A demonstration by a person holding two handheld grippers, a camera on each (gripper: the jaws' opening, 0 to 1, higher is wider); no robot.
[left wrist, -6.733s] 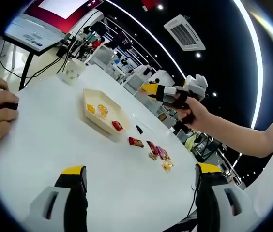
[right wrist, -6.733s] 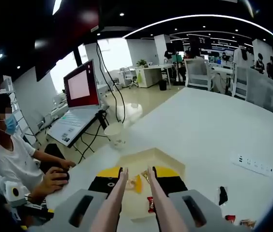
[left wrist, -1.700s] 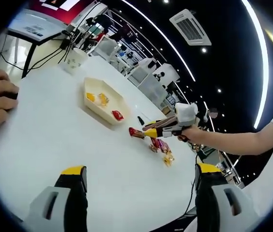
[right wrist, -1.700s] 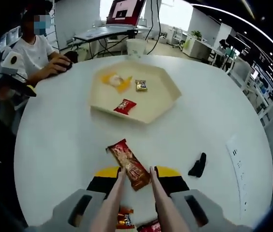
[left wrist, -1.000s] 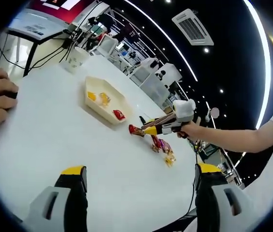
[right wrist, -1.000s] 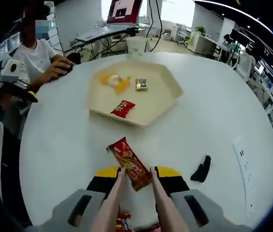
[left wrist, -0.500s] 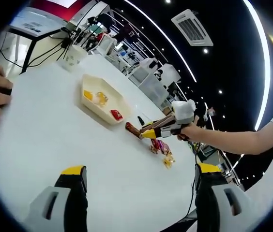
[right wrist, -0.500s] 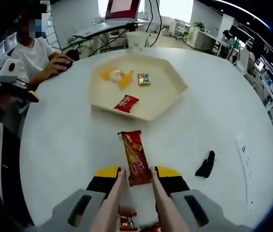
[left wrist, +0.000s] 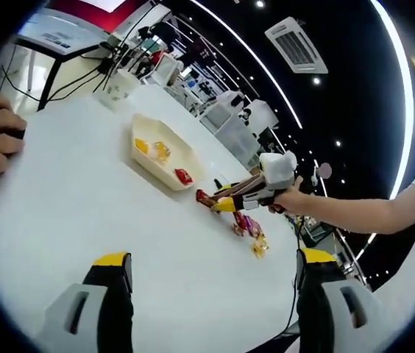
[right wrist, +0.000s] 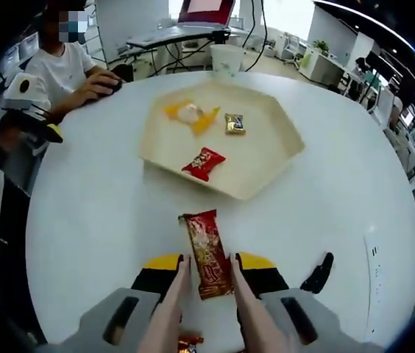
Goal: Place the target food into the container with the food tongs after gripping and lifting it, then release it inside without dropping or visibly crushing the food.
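A long red snack bar (right wrist: 207,254) is pinched between the tips of the pale food tongs (right wrist: 172,303). My right gripper (right wrist: 209,265) is shut on the tongs and holds the bar just short of the cream hexagonal tray (right wrist: 270,158). Inside the tray lie a red wrapped candy (right wrist: 202,163), a small gold one (right wrist: 234,123) and yellow-white ones (right wrist: 190,112). In the left gripper view a hand carries the right gripper (left wrist: 255,193), with the bar (left wrist: 205,198) above the table near the tray (left wrist: 165,166). My left gripper (left wrist: 215,259) is open, with nothing in it.
Several loose snacks (left wrist: 248,226) lie on the white table beyond the bar. A black object (right wrist: 318,273) rests to the right. A paper cup (right wrist: 227,60) and a laptop stand behind the tray. A seated person's hand (right wrist: 98,82) rests on a mouse at the left.
The tongs have closed on the red bar, which turned in line with them and came off the table. The right gripper has carried it closer to the tray. The left gripper stays open.
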